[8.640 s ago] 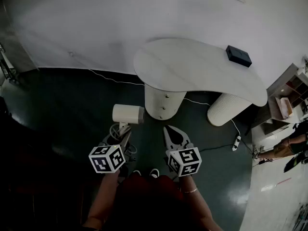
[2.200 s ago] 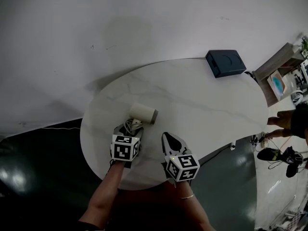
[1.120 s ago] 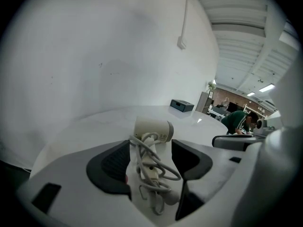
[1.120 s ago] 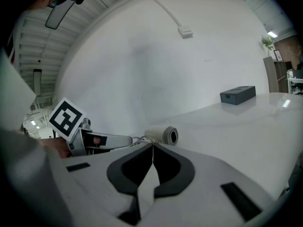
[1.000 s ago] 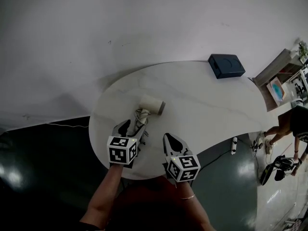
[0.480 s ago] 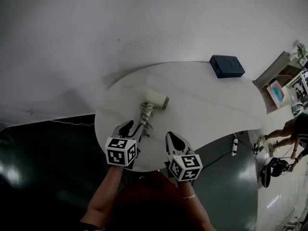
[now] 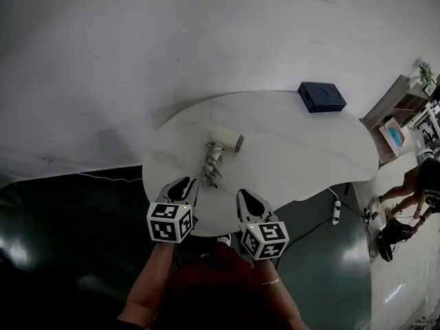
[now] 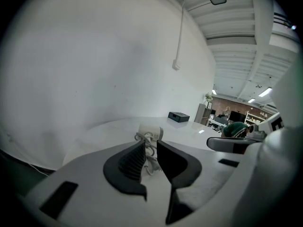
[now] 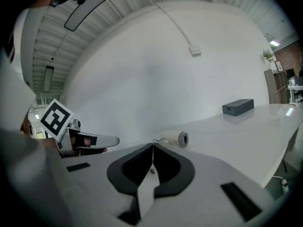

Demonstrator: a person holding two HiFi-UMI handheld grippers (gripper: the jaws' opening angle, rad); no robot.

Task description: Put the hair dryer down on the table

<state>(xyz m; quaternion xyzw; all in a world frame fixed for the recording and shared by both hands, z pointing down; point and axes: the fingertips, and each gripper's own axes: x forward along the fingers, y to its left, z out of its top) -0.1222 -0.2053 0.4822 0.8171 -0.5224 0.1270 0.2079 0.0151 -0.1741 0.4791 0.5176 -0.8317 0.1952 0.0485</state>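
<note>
Dryer (image 7: 225, 139) lies on its side on table (image 7: 302, 150), cord (image 7: 210, 167) bunched at its 7 o'clock. Left gripper (image 7: 180, 188), further out at 7 o'clock and clear of both, has jaws closing to a narrow gap, gripping nothing. Right gripper (image 7: 249, 203), at dryer's 5 o'clock, has jaws together, empty

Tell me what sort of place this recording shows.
Probably a studio corner of an open-plan workspace: a white marble-look curved table stands on a dark glossy floor before a plain white wall, with wooden shelving nearby.
</note>
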